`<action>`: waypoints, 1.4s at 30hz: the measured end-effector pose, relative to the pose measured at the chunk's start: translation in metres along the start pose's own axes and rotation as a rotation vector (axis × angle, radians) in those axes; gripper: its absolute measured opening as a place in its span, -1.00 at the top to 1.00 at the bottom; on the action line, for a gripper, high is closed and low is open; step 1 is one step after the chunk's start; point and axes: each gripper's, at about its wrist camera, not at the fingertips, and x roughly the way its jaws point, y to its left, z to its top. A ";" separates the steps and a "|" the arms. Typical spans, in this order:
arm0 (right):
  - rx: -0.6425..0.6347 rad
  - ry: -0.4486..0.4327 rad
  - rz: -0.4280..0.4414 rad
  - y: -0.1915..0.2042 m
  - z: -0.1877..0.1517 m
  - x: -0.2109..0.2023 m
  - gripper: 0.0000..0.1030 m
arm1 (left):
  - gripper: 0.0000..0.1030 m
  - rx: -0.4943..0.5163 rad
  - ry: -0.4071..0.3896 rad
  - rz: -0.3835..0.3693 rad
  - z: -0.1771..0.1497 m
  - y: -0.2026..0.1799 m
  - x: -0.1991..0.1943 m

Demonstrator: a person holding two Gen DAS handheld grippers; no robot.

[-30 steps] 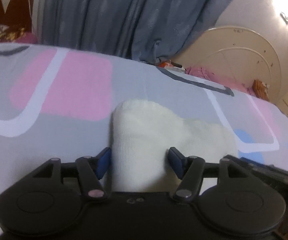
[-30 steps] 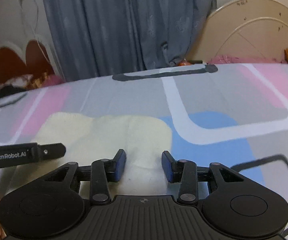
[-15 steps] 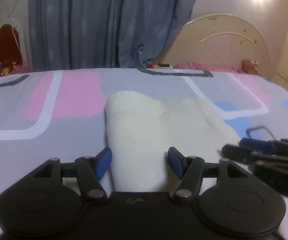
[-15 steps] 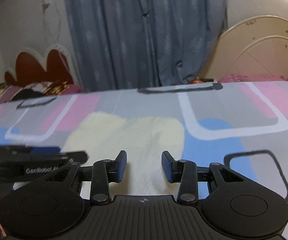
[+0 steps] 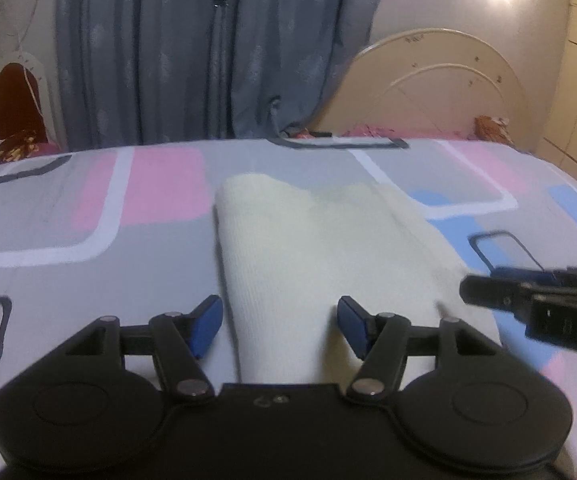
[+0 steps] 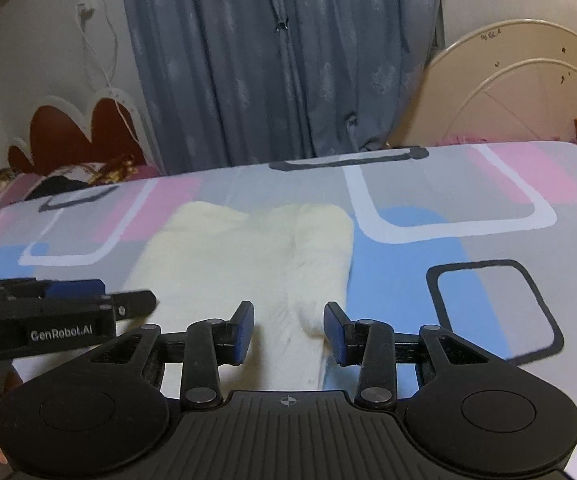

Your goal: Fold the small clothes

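A small cream knitted garment [image 5: 312, 248] lies flat on the patterned bed sheet, also in the right wrist view [image 6: 248, 256]. My left gripper [image 5: 279, 326] is open and empty, its blue pads straddling the garment's near left edge. My right gripper [image 6: 288, 332] is open and empty over the garment's near right edge. The right gripper shows at the right of the left wrist view [image 5: 528, 300]. The left gripper shows at the left of the right wrist view [image 6: 60, 312].
The bed sheet [image 5: 88, 264] has pink, blue, grey and white shapes. Blue-grey curtains [image 5: 192, 52] hang behind the bed. A cream headboard [image 5: 428, 88] stands at the back right and a red one [image 6: 84, 136] at the back left.
Both grippers have lifted and pulled back a little from the garment, so more of the bed and room shows. Both stay open.
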 end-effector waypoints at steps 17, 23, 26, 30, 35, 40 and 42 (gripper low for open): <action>0.038 0.142 0.020 -0.001 -0.061 -0.016 0.23 | -0.29 -0.068 0.097 -0.044 -0.046 0.003 -0.009; 0.094 0.115 0.047 -0.011 -0.039 -0.024 0.23 | -0.49 -0.061 0.051 -0.046 -0.027 0.005 -0.027; 0.148 0.119 0.078 -0.020 -0.025 -0.017 0.23 | -0.56 -0.082 0.052 -0.058 -0.014 0.009 -0.023; 0.250 0.120 0.103 -0.038 -0.009 -0.001 0.22 | -0.58 -0.149 0.091 -0.085 0.002 0.020 0.002; 0.424 0.141 0.158 -0.066 0.001 0.032 -0.02 | -0.58 -0.266 0.138 -0.150 0.007 0.039 0.039; 0.513 0.150 0.259 -0.079 0.000 0.059 -0.19 | -0.53 -0.319 0.125 -0.272 -0.003 0.047 0.059; 0.505 0.135 0.266 -0.077 0.001 0.063 -0.18 | -0.35 -0.309 0.116 -0.287 -0.004 0.044 0.060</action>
